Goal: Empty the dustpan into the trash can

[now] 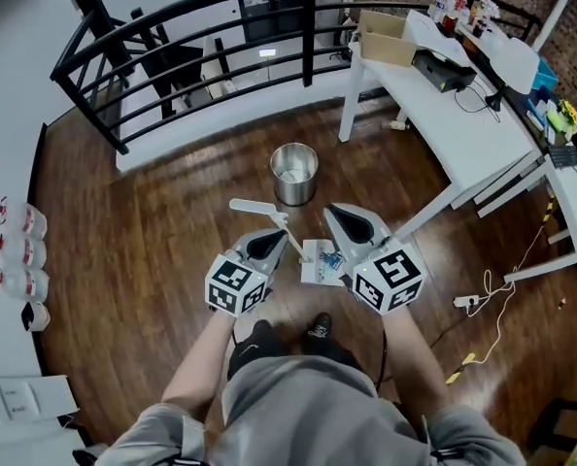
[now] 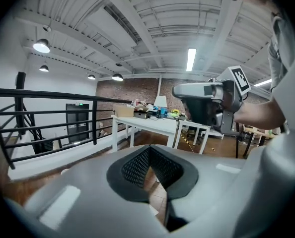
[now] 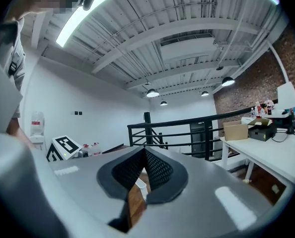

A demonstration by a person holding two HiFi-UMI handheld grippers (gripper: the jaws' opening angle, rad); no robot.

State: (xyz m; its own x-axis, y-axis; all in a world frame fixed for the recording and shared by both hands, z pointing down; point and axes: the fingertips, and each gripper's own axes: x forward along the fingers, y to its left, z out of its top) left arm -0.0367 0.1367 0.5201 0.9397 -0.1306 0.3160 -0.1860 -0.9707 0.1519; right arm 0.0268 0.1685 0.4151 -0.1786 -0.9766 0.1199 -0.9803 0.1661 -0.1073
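A round metal trash can [image 1: 294, 172] stands on the wooden floor ahead of me. Nearer, a white dustpan [image 1: 319, 263] with small blue bits in it lies on the floor, and its long white handle [image 1: 260, 210] rises toward the left. My left gripper [image 1: 277, 233] [image 2: 148, 148] hangs just left of the pan beside the handle, shut and empty. My right gripper [image 1: 339, 212] [image 3: 145, 150] is above the pan's right side, jaws together with nothing between them. A white piece of the dustpan [image 3: 139, 186] shows below its jaws.
White tables [image 1: 463, 124] with a cardboard box [image 1: 386, 37] and clutter fill the right. A black railing [image 1: 220, 22] runs across the back. Water bottles [image 1: 18, 252] line the left wall. Cables [image 1: 492, 304] lie on the floor at right. My shoes [image 1: 318, 328] are just behind the pan.
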